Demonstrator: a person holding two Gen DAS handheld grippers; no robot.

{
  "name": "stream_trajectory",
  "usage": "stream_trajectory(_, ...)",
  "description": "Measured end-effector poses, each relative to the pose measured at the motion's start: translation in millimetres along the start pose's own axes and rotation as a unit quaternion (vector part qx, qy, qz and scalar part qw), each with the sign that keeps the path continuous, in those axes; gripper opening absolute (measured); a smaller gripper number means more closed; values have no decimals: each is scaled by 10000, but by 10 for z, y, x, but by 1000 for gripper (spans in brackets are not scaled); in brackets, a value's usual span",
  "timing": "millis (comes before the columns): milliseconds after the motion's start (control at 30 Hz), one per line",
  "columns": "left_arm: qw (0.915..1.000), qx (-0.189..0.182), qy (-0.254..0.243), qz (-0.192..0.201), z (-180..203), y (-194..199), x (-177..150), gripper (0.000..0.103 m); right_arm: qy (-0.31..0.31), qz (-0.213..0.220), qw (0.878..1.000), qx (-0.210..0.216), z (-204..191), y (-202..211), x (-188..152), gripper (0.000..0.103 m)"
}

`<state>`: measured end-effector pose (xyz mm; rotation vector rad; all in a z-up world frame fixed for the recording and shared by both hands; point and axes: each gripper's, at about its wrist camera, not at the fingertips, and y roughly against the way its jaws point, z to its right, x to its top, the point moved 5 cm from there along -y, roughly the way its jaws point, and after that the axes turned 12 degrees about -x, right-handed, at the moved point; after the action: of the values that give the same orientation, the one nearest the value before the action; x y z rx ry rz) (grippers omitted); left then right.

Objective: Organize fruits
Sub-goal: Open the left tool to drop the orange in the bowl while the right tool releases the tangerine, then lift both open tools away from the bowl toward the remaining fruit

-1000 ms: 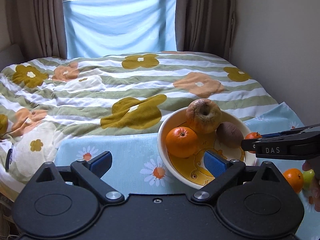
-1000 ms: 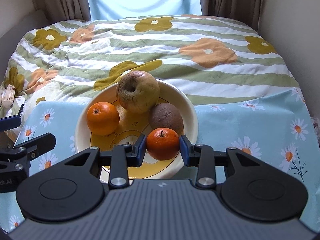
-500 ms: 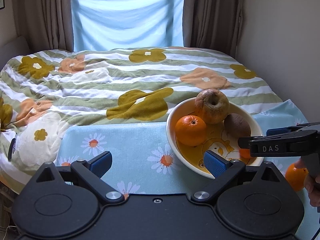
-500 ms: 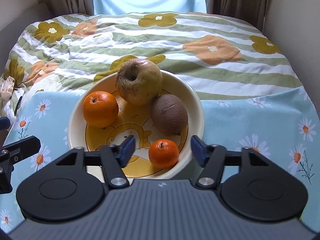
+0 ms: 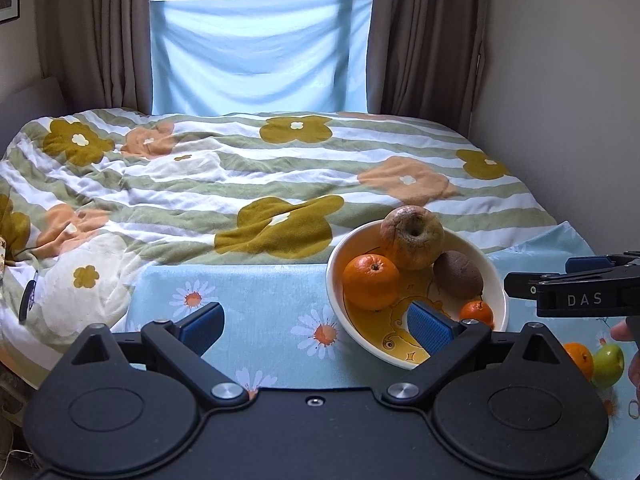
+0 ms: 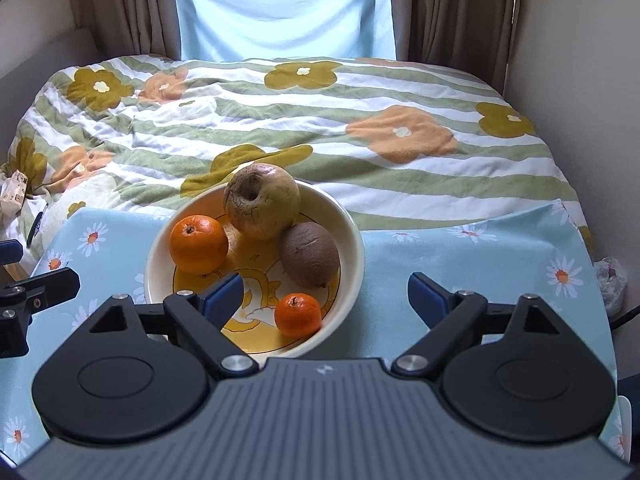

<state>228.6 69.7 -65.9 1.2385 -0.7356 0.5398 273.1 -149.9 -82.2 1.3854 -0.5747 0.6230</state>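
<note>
A cream bowl [image 6: 354,236] with a yellow cartoon bottom stands on the daisy-print blue cloth. In it lie a wrinkled yellow apple [image 6: 262,200], an orange [image 6: 199,245], a brown kiwi [image 6: 309,255] and a small mandarin [image 6: 298,315] near the front rim. My right gripper [image 6: 324,292] hovers just above the bowl's front. Its jaws are opening wide, the mandarin lies below them, and the pads touch nothing. My left gripper [image 5: 314,318] is open and empty, with its right finger over the bowl's [image 5: 334,280] near rim. Another orange [image 5: 578,358] and a green apple [image 5: 608,364] lie on the cloth at the right.
A flower-patterned striped quilt [image 5: 280,168] covers the bed behind the cloth. Walls and curtains close in the back and right. A person's fingers [image 5: 622,330] show by the right gripper's body [image 5: 568,292]. A plastic bag [image 6: 610,284] sits off the cloth's right edge.
The right gripper's jaws went from shut on the small mandarin to wide apart. The mandarin now lies in the bowl. Both grippers drew back and up a little.
</note>
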Motion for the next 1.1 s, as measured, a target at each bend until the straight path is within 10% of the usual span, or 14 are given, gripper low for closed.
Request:
stream_trajectory(700,9966,504,164,638,652,1066,-394,100,195,552,9979,259,581,1299,-526,103)
stream_trajectory(1100,9969,546,152,542,859,1000,-889,99,371,458,9971,479,665,1303,-1080,103)
